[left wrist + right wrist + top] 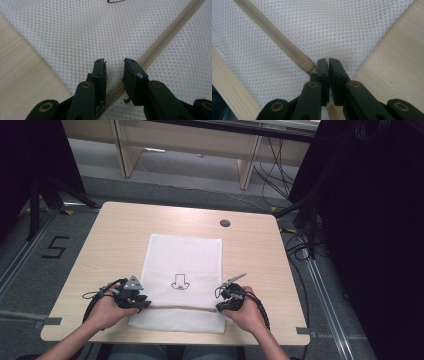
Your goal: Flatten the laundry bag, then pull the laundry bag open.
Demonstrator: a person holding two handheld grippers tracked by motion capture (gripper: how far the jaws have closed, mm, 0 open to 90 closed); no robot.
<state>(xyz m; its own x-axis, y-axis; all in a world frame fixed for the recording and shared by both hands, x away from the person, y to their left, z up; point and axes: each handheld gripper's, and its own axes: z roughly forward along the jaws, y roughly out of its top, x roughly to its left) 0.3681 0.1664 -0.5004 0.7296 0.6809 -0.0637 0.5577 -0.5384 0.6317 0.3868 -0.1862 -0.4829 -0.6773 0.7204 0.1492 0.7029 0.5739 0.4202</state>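
The right gripper [328, 65] is seen at the near right corner of a white mesh bag [184, 270], its two black jaws almost together with only a thin slit between them; the beige zipper slider [305, 62] lies just beside the left jaw tip, and whether its pull tab is pinched between the pads cannot be told, since the jaws hide that spot. The left gripper [115, 65] is held at the near left end of the beige zipper [165, 42], its jaws parted by a clear gap, with the zipper tape running between them and mesh showing in the gap; the pads do not appear to press on anything. In the high view, both tools, the left gripper [134, 297] and the right gripper [227, 301], are held by hands at the two ends of the zipper line. The bag is laid flat near the front middle of a pale wooden table [115, 235], with a small dark printed mark [179, 282] at its centre. The bag is judged to be very light, limp and thin, so that it is likely to bunch, lift or slide on the smooth table when pulled. The zipper tape and slider are judged the firmest parts; hold is best taken there, with the mesh pinned at the opposite end.
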